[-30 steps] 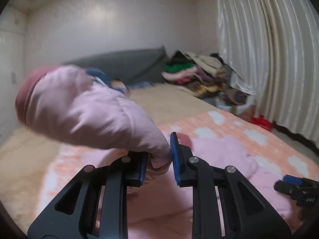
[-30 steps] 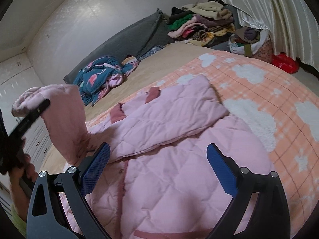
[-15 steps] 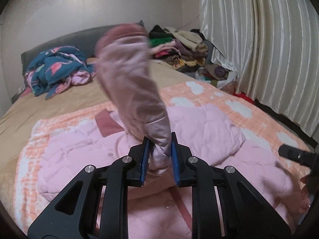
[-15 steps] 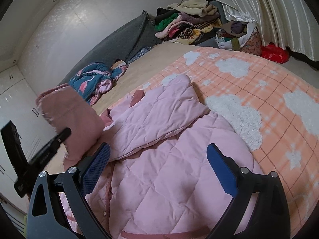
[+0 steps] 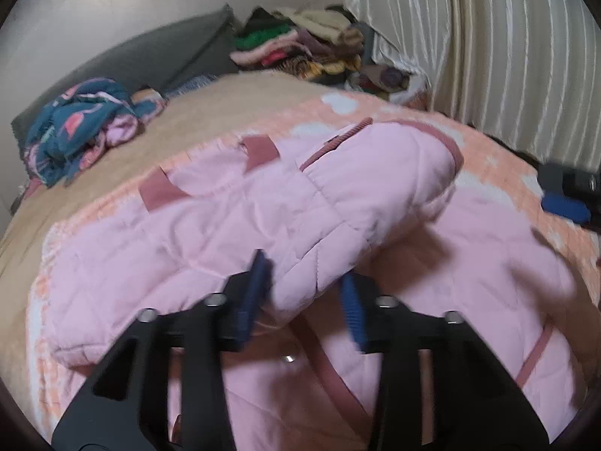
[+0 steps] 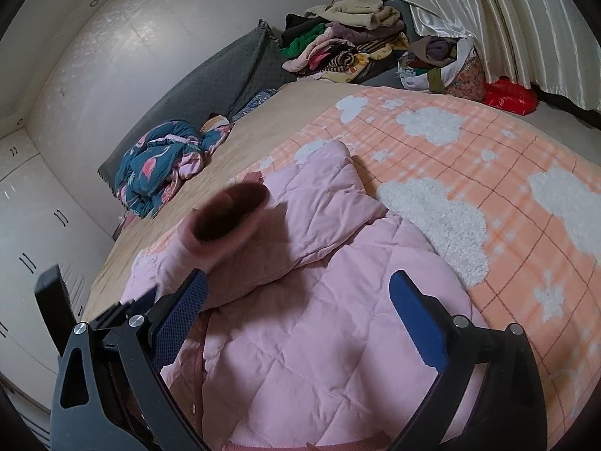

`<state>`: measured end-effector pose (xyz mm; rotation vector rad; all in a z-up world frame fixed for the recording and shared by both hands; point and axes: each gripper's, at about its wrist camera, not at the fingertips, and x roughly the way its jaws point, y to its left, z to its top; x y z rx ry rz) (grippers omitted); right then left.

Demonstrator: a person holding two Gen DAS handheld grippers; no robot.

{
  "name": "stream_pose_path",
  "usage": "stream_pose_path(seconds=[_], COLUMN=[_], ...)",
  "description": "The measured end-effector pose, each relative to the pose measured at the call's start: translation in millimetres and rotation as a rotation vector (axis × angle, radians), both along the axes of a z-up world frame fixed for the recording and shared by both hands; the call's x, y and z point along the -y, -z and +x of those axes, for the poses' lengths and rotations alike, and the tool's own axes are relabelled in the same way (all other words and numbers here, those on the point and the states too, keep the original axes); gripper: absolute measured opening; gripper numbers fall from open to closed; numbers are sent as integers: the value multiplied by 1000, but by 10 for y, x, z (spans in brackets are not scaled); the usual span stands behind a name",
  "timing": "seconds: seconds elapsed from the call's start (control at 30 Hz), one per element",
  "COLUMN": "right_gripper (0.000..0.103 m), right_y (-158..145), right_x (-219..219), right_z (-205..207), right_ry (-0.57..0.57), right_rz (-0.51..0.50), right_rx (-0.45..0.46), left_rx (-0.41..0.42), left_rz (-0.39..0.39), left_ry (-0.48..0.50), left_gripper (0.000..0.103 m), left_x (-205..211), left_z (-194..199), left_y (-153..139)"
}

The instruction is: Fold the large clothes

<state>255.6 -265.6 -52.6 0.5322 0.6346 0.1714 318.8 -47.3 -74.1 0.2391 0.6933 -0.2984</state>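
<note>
The one sleeve [image 5: 311, 225] has dropped onto the one pink coat [image 6: 319, 338] — left jaws opening around it, right jaws apart.

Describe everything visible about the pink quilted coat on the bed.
The pink quilted coat is puffy, with darker pink trim, cuffs and front placket. It lies spread on the orange cloud-patterned blanket. One sleeve is folded across the body, its end between the left gripper's opening jaws. The right gripper hovers open above it.

Pink quilted jacket [image 6: 323, 323] on cloud-patterned blanket [image 6: 488, 173]
</note>
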Motion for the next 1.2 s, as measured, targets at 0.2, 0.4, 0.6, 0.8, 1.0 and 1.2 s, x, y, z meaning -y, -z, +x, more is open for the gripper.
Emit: stream_pose_path(seconds=[0.2, 0.4, 0.6, 0.8, 1.0, 1.2], right_gripper=[97, 97, 97, 88, 29, 19], right_y=[6, 34, 236, 462, 393, -311], right_x=[32, -140, -471, -700, -714, -984], right_z=[11, 140, 430, 650, 629, 596], right_ry=[13, -42, -129, -155, -151, -199], right_rz=[30, 54, 163, 298, 230, -87], right_rx=[-13, -53, -164, -256, -176, 61], left_rx=[-26, -24, -16, -11, -46, -48], left_rz=[3, -100, -167, -215, -305, -339], left_ry=[38, -107, -270, -388, -457, -472], left_gripper=[84, 94, 94, 94, 94, 94], left_x=[-11, -590, -1201, -1693, -1991, -2060], left_z=[-181, -79, 34, 121, 156, 166], left_y=[-38, -294, -396, -424, -328, -328])
